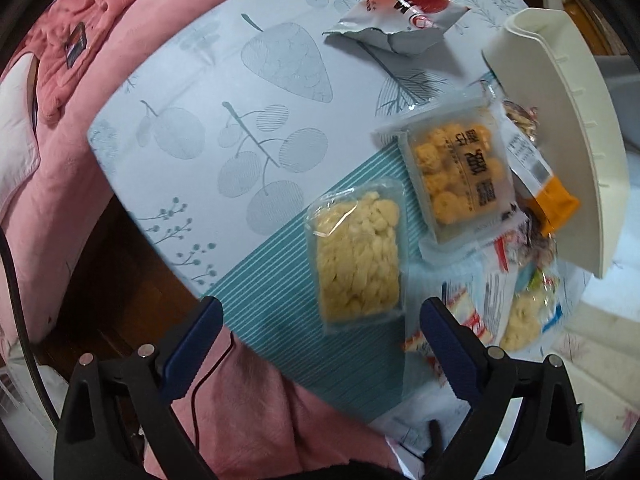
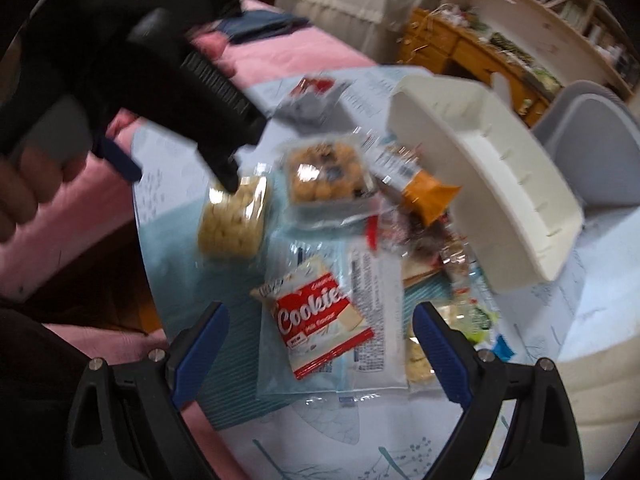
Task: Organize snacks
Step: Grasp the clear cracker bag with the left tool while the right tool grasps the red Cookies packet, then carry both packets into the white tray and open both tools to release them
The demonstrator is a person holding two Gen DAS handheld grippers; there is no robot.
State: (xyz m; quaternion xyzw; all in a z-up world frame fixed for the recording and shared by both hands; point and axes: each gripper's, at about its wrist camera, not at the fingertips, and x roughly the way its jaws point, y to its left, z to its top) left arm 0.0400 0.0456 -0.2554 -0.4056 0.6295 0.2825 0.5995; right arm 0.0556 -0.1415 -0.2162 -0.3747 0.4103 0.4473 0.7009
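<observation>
Left gripper: fingers spread wide with nothing between them, held above the table's near edge. The pale-yellow puffed-snack pack lies just ahead of the gap, so I judge it the likely next pick.
Right gripper: jaws apart and empty, poised over the red-and-white Cookies packet, which sits between the 2 blue pads.
Snacks: a loose heap on the table. The clear tray of orange-brown puffs lies just beside the yellow pack. An orange-ended packet leans against the bin, with more wrappers piled beneath it, too jumbled to name.
Outlier: a torn silver-and-red foil bag lies well apart, near the far side of the table, open-mouthed; it could spill if lifted by the wrong end.
White organizer bin: stands on the table just beside the heap, open side up and empty as far as shown, presumably the destination.
Table: round, with a fruit-and-leaf print cloth and a teal striped patch under the yellow pack.
Progress: judged early, since nothing is in the bin.
Handling: crinkly, slippery film packs; a grip at a sealed edge should hold better than across the puffed middle.
Blur: the right wrist view is smeared, so fine print is unreadable.
</observation>
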